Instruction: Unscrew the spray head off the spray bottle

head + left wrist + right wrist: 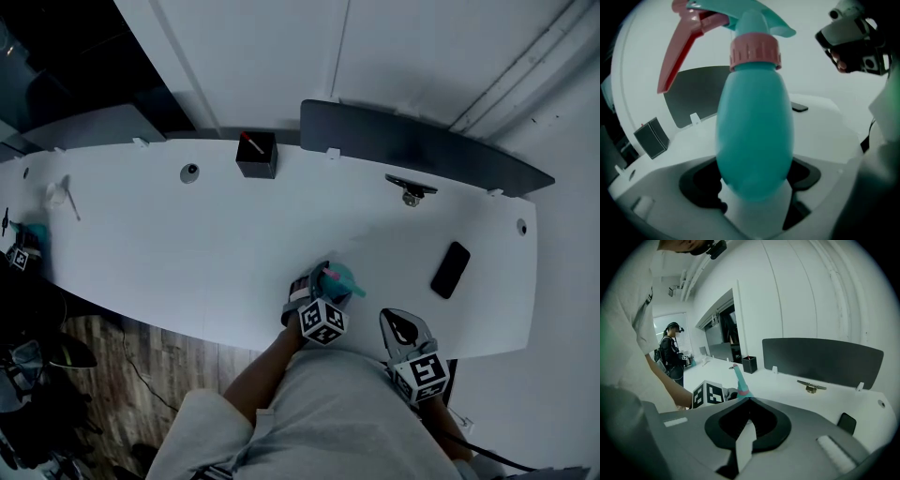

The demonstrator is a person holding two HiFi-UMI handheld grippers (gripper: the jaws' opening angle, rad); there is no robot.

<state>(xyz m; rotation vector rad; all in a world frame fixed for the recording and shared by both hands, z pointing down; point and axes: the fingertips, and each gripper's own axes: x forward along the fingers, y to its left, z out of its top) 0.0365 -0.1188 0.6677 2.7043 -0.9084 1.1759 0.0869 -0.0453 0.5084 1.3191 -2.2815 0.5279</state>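
A teal spray bottle [754, 136] stands upright on the white table [187, 253], near its front edge. It has a pink collar [755, 50], a teal spray head [759, 14] and a pink trigger [677, 51]. My left gripper [754, 190] is open, with its jaws on either side of the bottle's lower body. In the head view the left gripper [319, 283] sits just left of the bottle [341, 278]. My right gripper [401, 323] is shut and empty, a short way to the bottle's right and nearer the person. From the right gripper [746, 427] the spray head [739, 377] shows ahead.
A black phone [451, 269] lies to the right. A black box [256, 155] and a metal fitting [410, 190] sit further back. A dark divider panel [422, 141] lines the far edge. Another person [672, 352] stands at the table's far left end.
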